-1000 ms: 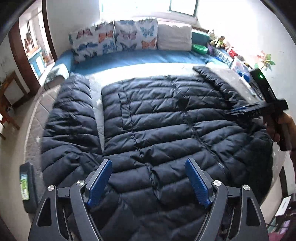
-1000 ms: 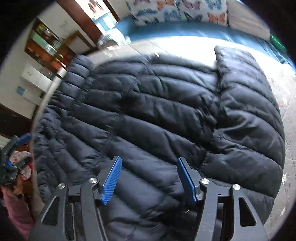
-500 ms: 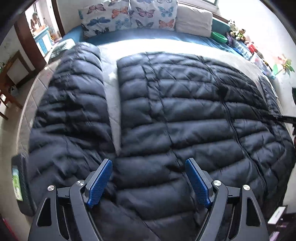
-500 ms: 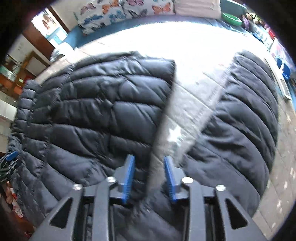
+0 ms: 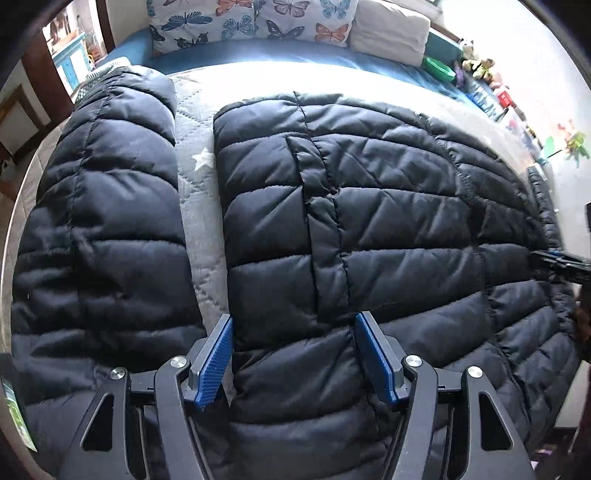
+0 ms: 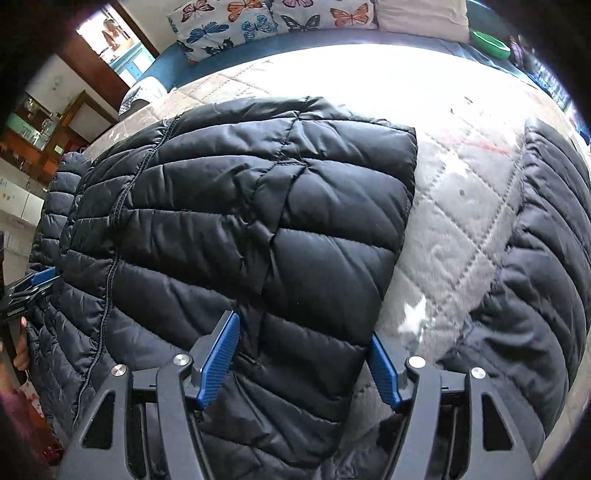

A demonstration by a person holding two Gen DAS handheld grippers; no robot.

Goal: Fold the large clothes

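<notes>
A large dark navy puffer jacket (image 5: 369,221) lies flat on a grey quilted bed cover (image 5: 195,192), front up. One sleeve (image 5: 99,206) lies spread out to the left. My left gripper (image 5: 295,363) is open, low over the jacket's left side edge near the armpit. In the right wrist view the jacket body (image 6: 240,229) fills the left and the other sleeve (image 6: 532,280) lies to the right. My right gripper (image 6: 303,365) is open over the jacket's right side edge. The left gripper also shows in the right wrist view (image 6: 29,288) at the far left.
Butterfly-print pillows (image 5: 251,22) and a white pillow (image 5: 388,29) line the far side of the bed. A green bowl (image 5: 439,70) and toys sit at the back right. Wooden furniture (image 6: 48,122) stands past the bed on the left.
Both grippers have moved closer and lower over the jacket. My right gripper, which had narrowed half a second ago, has opened wide again and shifted left over the jacket's side edge.
</notes>
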